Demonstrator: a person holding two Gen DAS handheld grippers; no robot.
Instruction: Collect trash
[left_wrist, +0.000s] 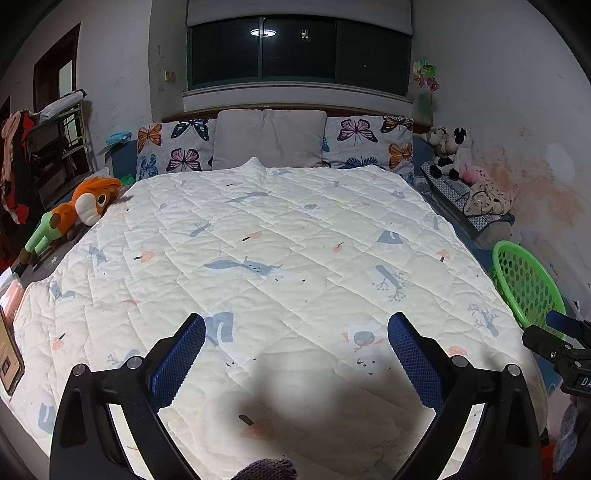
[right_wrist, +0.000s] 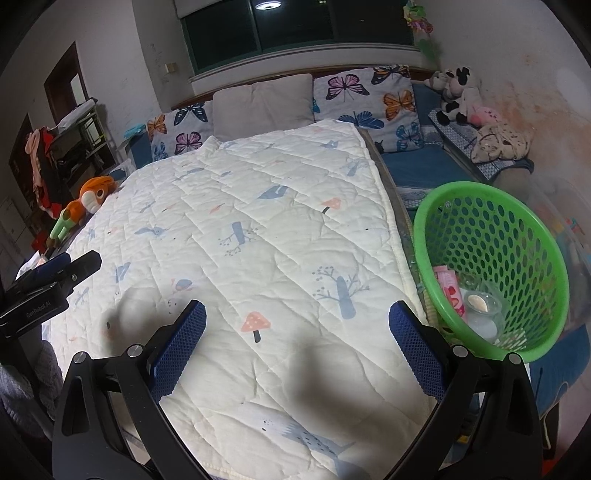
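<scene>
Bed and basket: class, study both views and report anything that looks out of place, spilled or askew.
Little stands out. The quilt lies flat with no loose trash visible on it. The green basket sits tilted at the bed's right edge, holding a pink wrapper and a clear cup; nothing has spilled. Both tongs, left and right, are open and empty.

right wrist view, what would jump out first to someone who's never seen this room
The bright green basket at the right edge of the bed, with a pink wrapper and clear plastic cups lying in it. Next comes the cream quilt with trees and mushrooms covering the bed, and the orange plush toy on its far left side. The right gripper hangs open over the quilt, holding nothing.
</scene>
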